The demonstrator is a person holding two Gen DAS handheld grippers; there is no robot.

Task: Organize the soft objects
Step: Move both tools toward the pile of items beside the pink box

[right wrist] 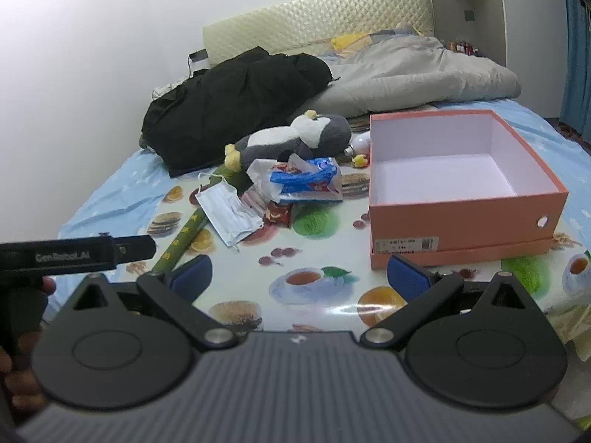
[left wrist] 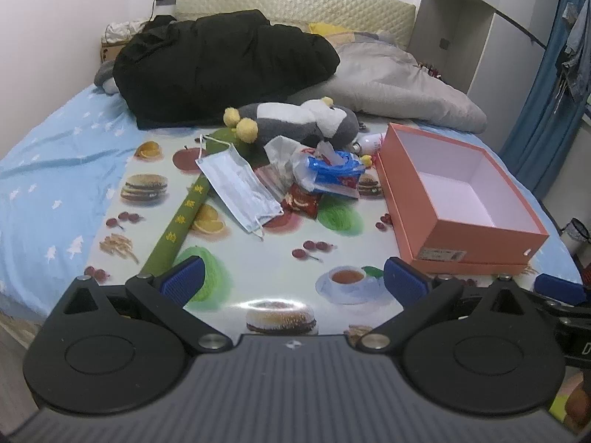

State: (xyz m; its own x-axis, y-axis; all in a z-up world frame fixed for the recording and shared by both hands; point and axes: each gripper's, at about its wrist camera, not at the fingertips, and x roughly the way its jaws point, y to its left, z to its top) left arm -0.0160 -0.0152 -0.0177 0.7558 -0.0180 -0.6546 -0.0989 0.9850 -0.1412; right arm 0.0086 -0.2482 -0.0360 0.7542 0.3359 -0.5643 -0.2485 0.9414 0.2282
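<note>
A grey and white plush penguin lies at the back of a food-print plastic sheet on the bed. In front of it are a blue face mask, a tissue pack in a blue wrapper, a red snack packet and a long green stick. An open orange box stands empty at the right. My left gripper and right gripper hover open near the sheet's front edge, holding nothing.
A black coat and a grey duvet are piled behind. A white bottle lies by the box. Blue curtains hang at the right. The other hand-held gripper's body sits at the left.
</note>
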